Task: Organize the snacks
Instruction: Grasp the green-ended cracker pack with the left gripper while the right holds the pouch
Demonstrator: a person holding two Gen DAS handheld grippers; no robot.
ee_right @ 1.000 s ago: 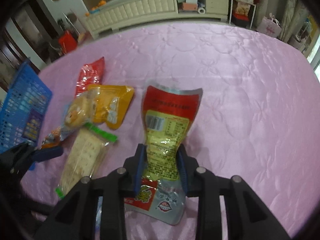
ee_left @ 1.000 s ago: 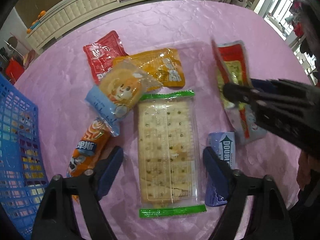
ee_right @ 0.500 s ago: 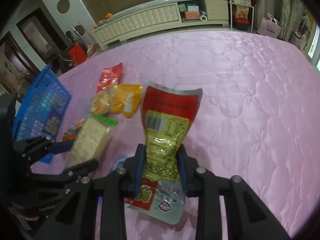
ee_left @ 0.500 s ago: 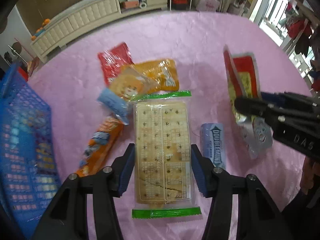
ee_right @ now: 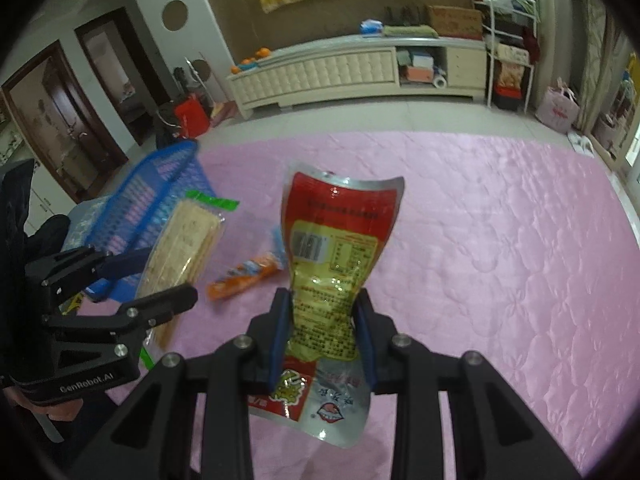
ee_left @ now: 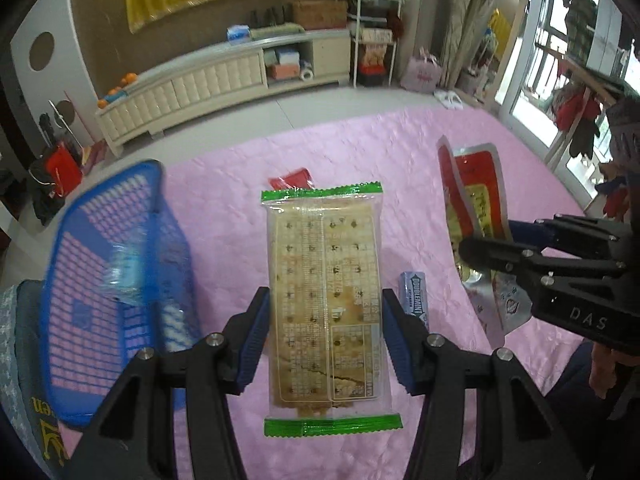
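Note:
My left gripper (ee_left: 326,330) is shut on a clear cracker pack with green ends (ee_left: 324,292) and holds it above the pink table (ee_left: 224,192). It also shows in the right wrist view (ee_right: 182,252). My right gripper (ee_right: 322,340) is shut on a red and silver snack pouch (ee_right: 332,256), lifted off the table; the pouch also shows in the left wrist view (ee_left: 472,204). A blue basket (ee_left: 108,264) stands at the left, with a wrapped item inside.
A blue gum pack (ee_left: 414,300) lies on the table right of the crackers. A red packet (ee_left: 292,180) peeks out behind them. An orange snack bar (ee_right: 244,274) lies left of the pouch. A cream cabinet (ee_right: 340,76) stands beyond the table.
My left gripper has closed on the cracker pack and lifted it off the table, tilting up. The right gripper has risen with the pouch. The basket now sits closer on the left.

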